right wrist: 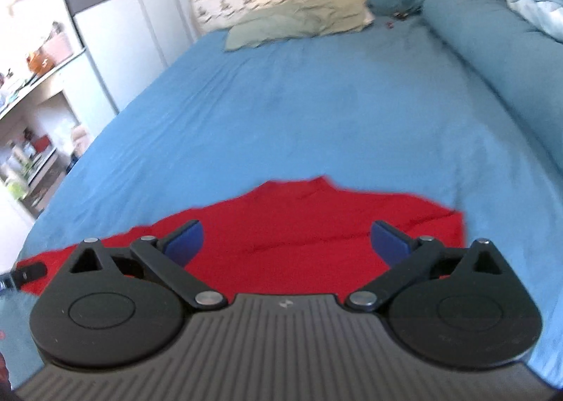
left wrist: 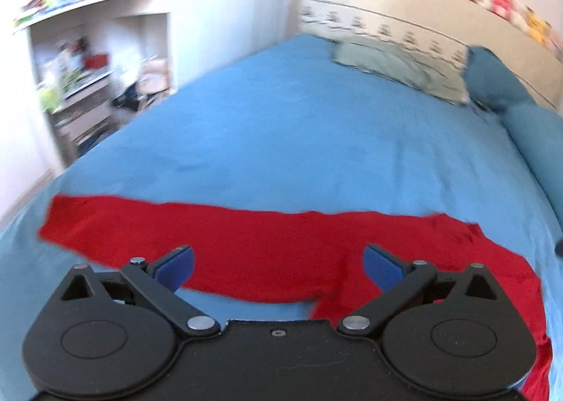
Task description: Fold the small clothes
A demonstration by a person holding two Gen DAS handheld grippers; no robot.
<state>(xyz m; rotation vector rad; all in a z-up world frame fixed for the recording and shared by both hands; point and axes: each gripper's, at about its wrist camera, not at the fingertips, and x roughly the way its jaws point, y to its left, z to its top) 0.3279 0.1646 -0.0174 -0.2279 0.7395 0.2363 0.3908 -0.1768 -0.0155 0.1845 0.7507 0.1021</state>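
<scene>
A red garment [left wrist: 267, 242] lies flat on the blue bedsheet [left wrist: 299, 126], stretched in a long band from left to right with a wider part at the right. My left gripper [left wrist: 278, 265] hovers above it, jaws wide open, nothing between the blue pads [left wrist: 177, 265]. In the right wrist view the same red garment [right wrist: 292, 225] spreads below my right gripper [right wrist: 286, 242], which also stands wide open and empty. A black fingertip of the other gripper [right wrist: 30, 272] shows at the left edge over the red cloth.
A pale green pillow [left wrist: 397, 65] and a dark blue pillow [left wrist: 492, 77] lie at the head of the bed. A rolled blue duvet [right wrist: 492, 59] runs along the right side. Cluttered shelves [left wrist: 81, 84] and a wardrobe [right wrist: 116, 21] stand left of the bed.
</scene>
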